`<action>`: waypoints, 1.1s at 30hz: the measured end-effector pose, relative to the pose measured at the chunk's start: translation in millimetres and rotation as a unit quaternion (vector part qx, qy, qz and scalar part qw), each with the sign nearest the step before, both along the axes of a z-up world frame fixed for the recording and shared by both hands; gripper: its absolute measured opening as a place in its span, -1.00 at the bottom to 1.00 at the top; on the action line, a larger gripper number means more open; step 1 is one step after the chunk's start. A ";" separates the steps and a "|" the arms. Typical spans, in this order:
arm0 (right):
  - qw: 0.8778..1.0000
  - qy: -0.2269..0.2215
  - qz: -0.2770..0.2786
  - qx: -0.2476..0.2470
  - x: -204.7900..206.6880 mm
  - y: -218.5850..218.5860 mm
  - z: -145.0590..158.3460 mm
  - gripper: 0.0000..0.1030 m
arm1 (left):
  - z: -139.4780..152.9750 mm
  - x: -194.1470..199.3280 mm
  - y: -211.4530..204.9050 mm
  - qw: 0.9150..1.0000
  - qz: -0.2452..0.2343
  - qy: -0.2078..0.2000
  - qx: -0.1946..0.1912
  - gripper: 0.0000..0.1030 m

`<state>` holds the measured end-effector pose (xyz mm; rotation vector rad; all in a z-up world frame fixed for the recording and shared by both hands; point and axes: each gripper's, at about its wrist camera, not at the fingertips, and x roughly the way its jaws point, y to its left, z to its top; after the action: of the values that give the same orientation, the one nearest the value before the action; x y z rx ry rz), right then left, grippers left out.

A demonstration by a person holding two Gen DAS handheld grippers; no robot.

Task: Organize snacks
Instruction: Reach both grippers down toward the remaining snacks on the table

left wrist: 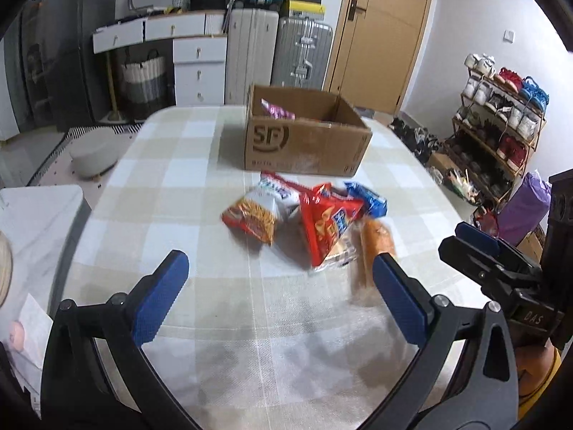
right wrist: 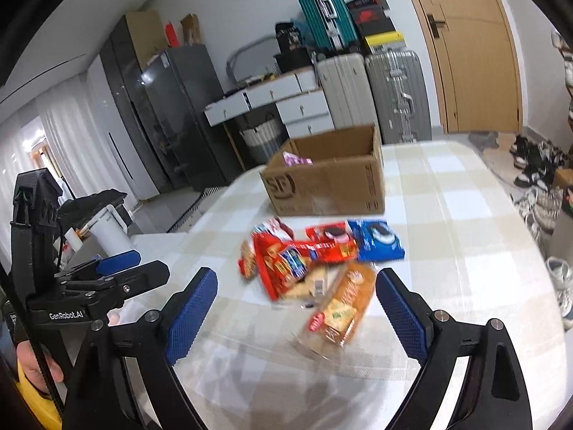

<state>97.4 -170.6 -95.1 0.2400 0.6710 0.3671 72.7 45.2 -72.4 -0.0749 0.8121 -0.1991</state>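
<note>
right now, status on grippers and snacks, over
Left gripper and right gripper open, empty. Snack pile loose on table, cardboard box behind holds one pink packet. Path clear.

We hold our left gripper [left wrist: 281, 295] tilted downward, its blue pads [left wrist: 161, 297] spread wide with nothing clamped between them. Our right gripper [right wrist: 295, 308] is tilted down too, jaws wide and empty. Our left hand [right wrist: 34, 365] grips its handle at the right view's edge.
</note>
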 end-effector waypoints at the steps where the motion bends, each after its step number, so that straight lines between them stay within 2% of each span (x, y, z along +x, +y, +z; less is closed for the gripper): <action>1: 1.000 0.008 -0.001 0.002 5.2 -1.6 -6.2 0.78 | -5.5 3.1 -0.8 1.000 0.000 0.005 0.000 0.98; 6: 0.999 0.036 -0.001 0.001 22.2 -2.9 -31.9 0.78 | -35.9 24.8 -6.6 0.999 -0.003 0.033 0.000 0.99; 16: 0.995 0.097 -0.006 0.009 63.9 -9.3 -77.2 0.77 | -72.9 51.2 -12.6 0.998 -0.003 0.067 0.002 0.98; 21: 0.994 0.105 -0.001 0.001 78.1 -6.8 -86.3 0.56 | -85.2 62.2 -12.8 0.997 -0.001 0.076 -0.001 0.98; 25: 0.993 0.114 0.003 -0.010 87.2 -1.8 -91.4 0.48 | -91.4 64.7 -13.0 0.997 -0.001 0.082 0.000 0.98; 27: 0.992 0.123 0.006 -0.015 90.1 1.4 -95.3 0.25 | -93.5 66.3 -13.7 0.996 0.000 0.085 0.000 0.98; 29: 0.990 0.137 0.002 -0.027 93.8 4.5 -101.7 0.19 | -95.2 68.0 -14.0 0.996 0.000 0.087 0.000 0.98; 32: 0.990 0.133 0.007 -0.042 95.5 8.9 -101.5 0.07 | -96.9 70.7 -14.0 0.996 0.002 0.089 0.001 0.98; 33: 0.990 0.132 0.007 -0.047 95.5 9.7 -101.6 -0.03 | -97.6 70.8 -14.0 0.996 0.002 0.090 0.001 0.98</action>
<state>192.9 -160.9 -196.8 0.1968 0.9484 0.3185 143.5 31.3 -170.0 -0.0932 0.9918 -0.1886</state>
